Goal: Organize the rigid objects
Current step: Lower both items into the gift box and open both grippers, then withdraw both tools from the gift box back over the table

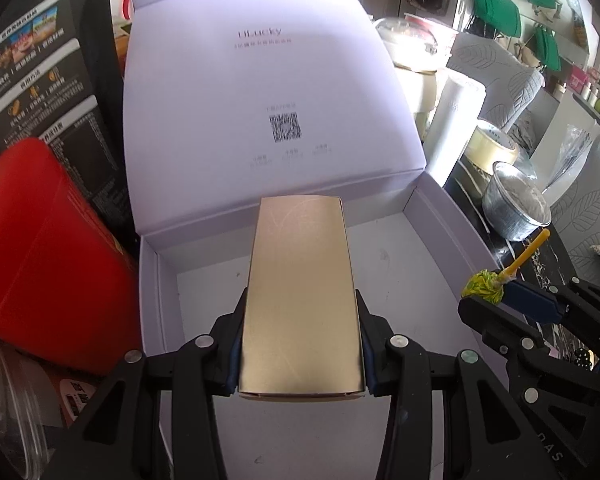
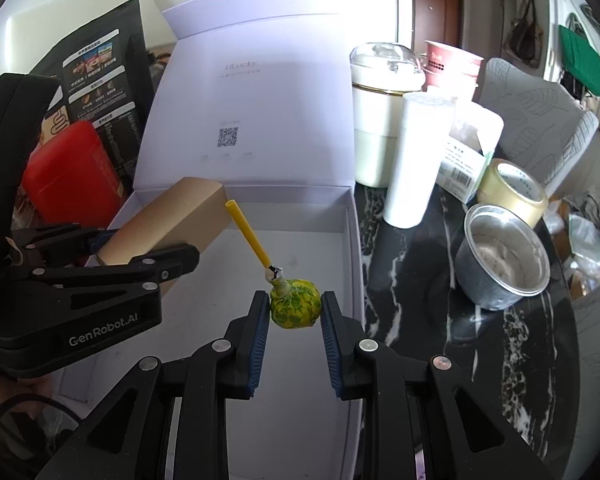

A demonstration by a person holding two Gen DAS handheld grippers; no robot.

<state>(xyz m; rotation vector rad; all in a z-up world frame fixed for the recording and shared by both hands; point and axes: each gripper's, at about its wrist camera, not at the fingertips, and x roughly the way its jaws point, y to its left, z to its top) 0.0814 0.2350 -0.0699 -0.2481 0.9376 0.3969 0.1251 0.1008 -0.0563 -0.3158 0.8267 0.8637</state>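
Note:
My left gripper (image 1: 300, 344) is shut on a flat gold box (image 1: 300, 292) and holds it above the open white gift box (image 1: 440, 216), tilted over its left half. The gold box (image 2: 172, 216) and left gripper (image 2: 140, 256) also show in the right wrist view. My right gripper (image 2: 295, 312) is shut on a lollipop with a yellow-green wrapper (image 2: 295, 306) and a yellow stick, held over the white box (image 2: 352, 240) near its right wall. The lollipop (image 1: 482, 282) and right gripper (image 1: 488, 300) show in the left wrist view.
The white box's lid (image 1: 268, 92) stands upright behind. A red container (image 1: 48, 248) and a black printed package (image 1: 40, 80) stand to the left. On the black marble table (image 2: 420, 280), to the right, are a foil cup (image 2: 504, 256), a tape roll (image 2: 512, 192), a white tumbler (image 2: 416, 160) and a white jar (image 2: 380, 120).

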